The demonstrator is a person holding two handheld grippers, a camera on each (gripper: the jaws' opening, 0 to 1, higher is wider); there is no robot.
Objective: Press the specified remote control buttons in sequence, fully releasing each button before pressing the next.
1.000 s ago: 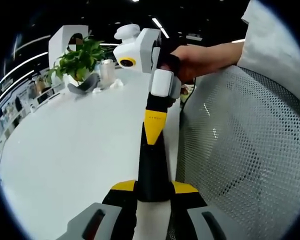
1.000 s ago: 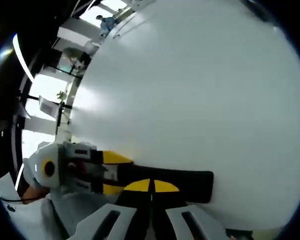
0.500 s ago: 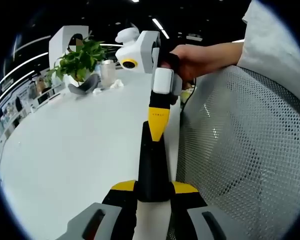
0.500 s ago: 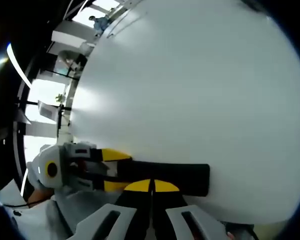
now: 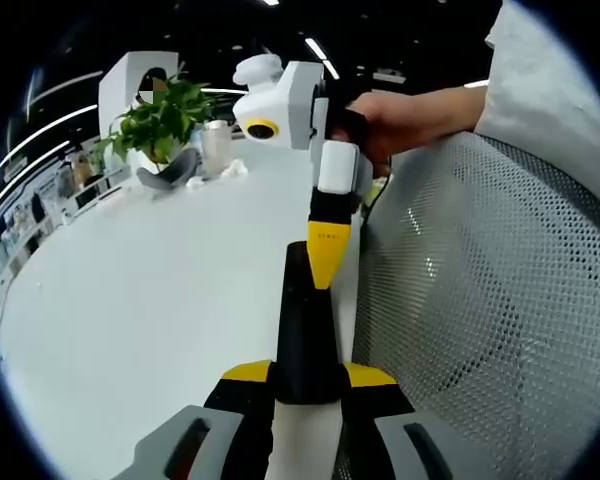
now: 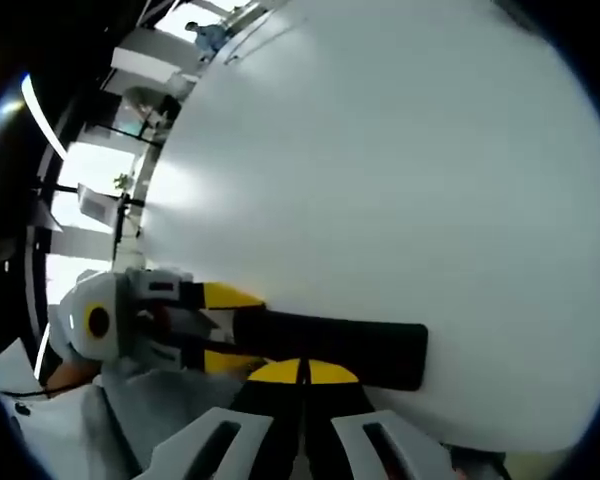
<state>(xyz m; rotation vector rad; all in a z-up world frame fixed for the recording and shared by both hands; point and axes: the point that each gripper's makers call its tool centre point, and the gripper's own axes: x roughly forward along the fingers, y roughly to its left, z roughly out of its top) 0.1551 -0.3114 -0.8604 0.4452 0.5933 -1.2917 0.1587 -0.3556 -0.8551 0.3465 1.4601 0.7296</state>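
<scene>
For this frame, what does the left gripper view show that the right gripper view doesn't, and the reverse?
Left gripper view: a potted plant, a cup, a mesh chair back and the person's hand on the right gripper. Right gripper view: bright windows beyond the table edge. Both: the white table, the black remote clamped in the left gripper, and the right gripper, shut, with its tip at the remote.
</scene>
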